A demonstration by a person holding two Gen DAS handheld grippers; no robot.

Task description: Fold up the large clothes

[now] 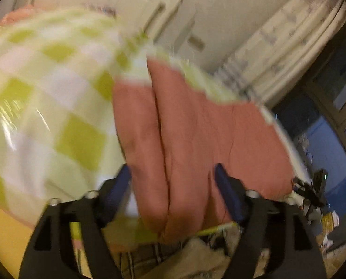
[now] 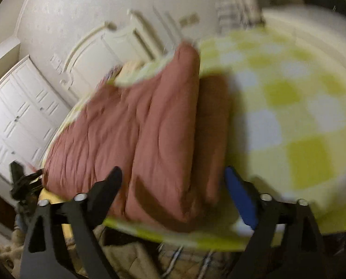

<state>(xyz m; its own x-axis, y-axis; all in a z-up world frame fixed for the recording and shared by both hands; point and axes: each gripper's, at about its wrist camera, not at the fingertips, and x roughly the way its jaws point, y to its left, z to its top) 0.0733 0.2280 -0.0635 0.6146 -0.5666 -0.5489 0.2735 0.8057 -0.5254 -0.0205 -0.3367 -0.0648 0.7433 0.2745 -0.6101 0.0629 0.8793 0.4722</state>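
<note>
Both claws apparently open, empty.

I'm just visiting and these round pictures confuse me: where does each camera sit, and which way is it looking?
Left wrist view: rides on the left hand-held gripper, looking along its open fingers at the pink garment on the checked cloth.
Right wrist view: rides on the right hand-held gripper, fingers open, facing the same pink garment.
Shared: garment, checked cloth, white cabinet doors; each glimpses the other gripper.

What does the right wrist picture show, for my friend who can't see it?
A folded pink garment lies on a green-and-white checked cloth. The right gripper hovers open at its near edge, holding nothing. The picture is blurry; white cabinet doors stand behind.
</note>
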